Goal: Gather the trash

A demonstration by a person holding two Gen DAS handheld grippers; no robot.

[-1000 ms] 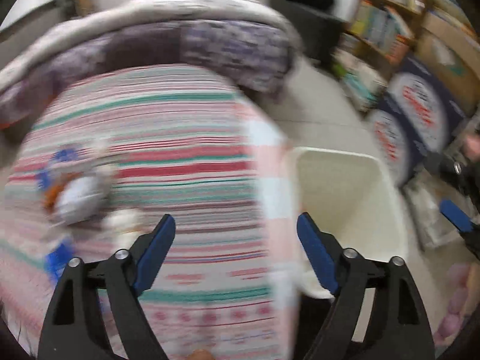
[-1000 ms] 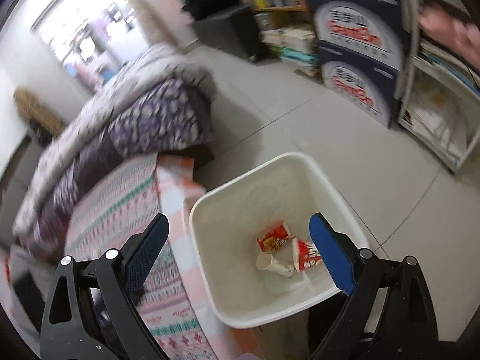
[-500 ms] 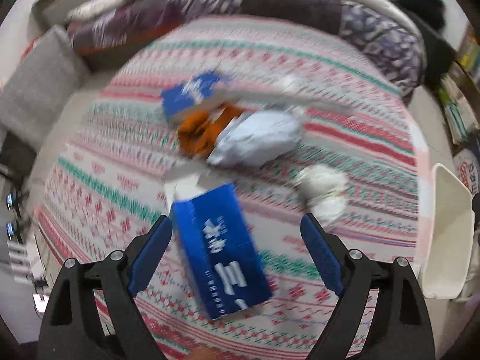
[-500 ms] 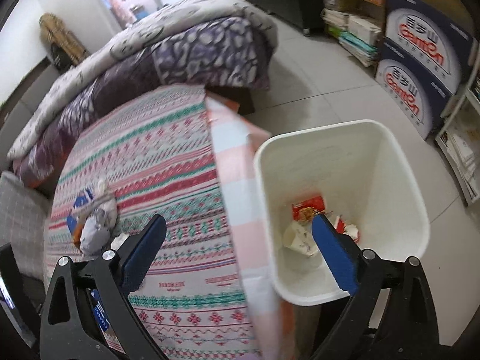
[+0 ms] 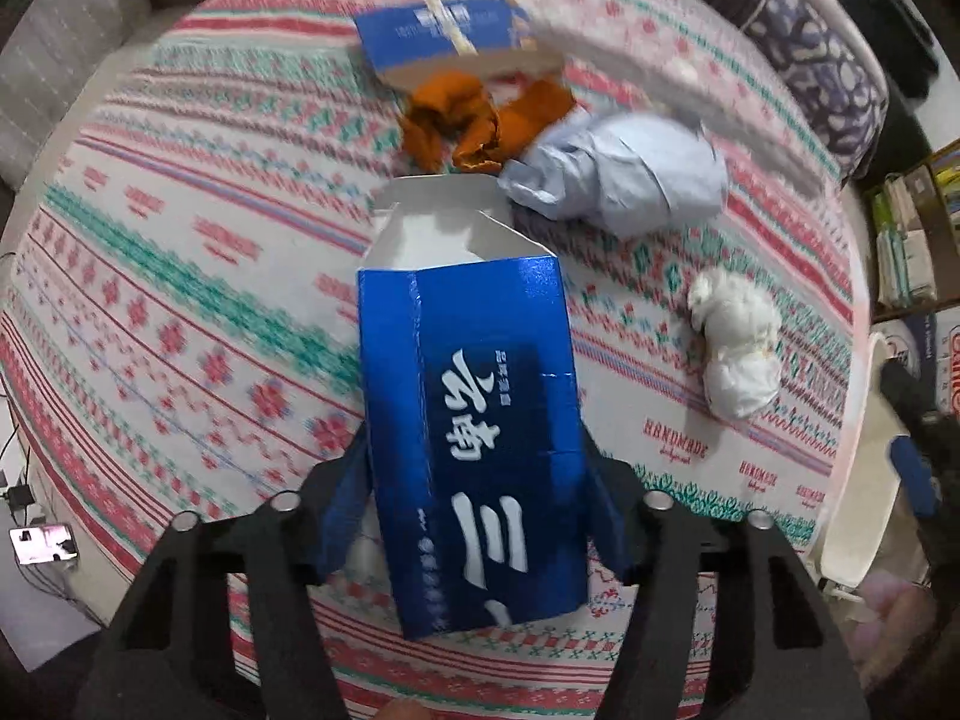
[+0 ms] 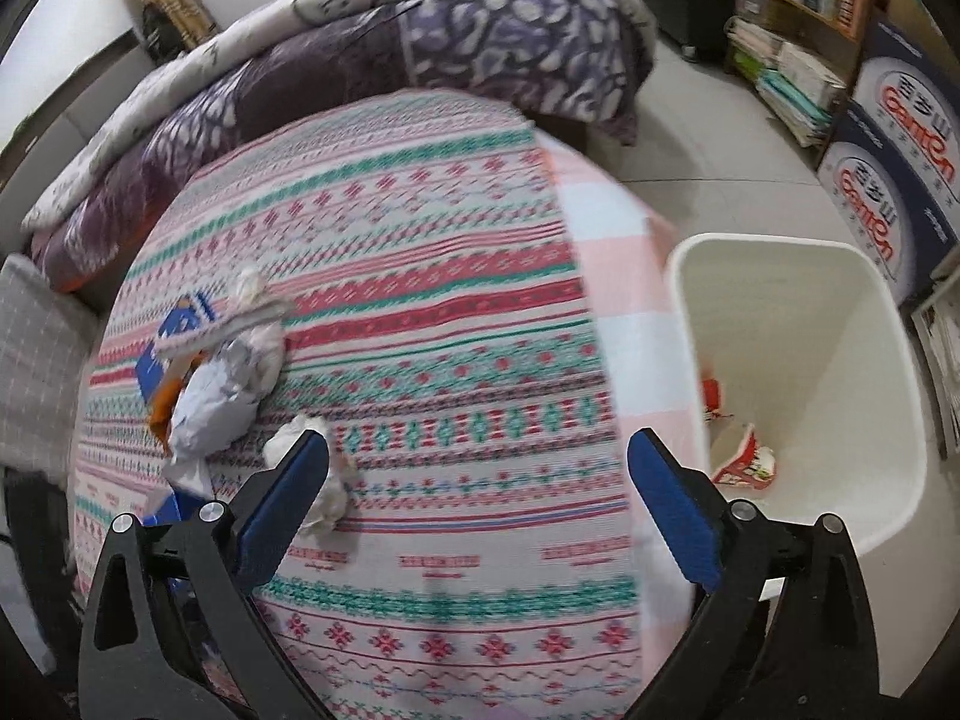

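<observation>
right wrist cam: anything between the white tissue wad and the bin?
Nothing on it: between the tissue wad and the white bin, the right wrist view shows only bare patterned bedspread and its pink edge.

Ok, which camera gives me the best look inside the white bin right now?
Right wrist. It looks down into the white bin beside the bed, showing its whole opening and the red-and-white wrappers at the bottom. The left wrist view shows only a sliver of the bin's rim at its right edge, nothing of the inside.

Your left wrist camera looks steeply down, close over the bedspread (image 5: pixel 180 276); your right looks from higher, farther back. Both share the crumpled paper (image 5: pixel 636 174) (image 6: pixel 210 402).
</observation>
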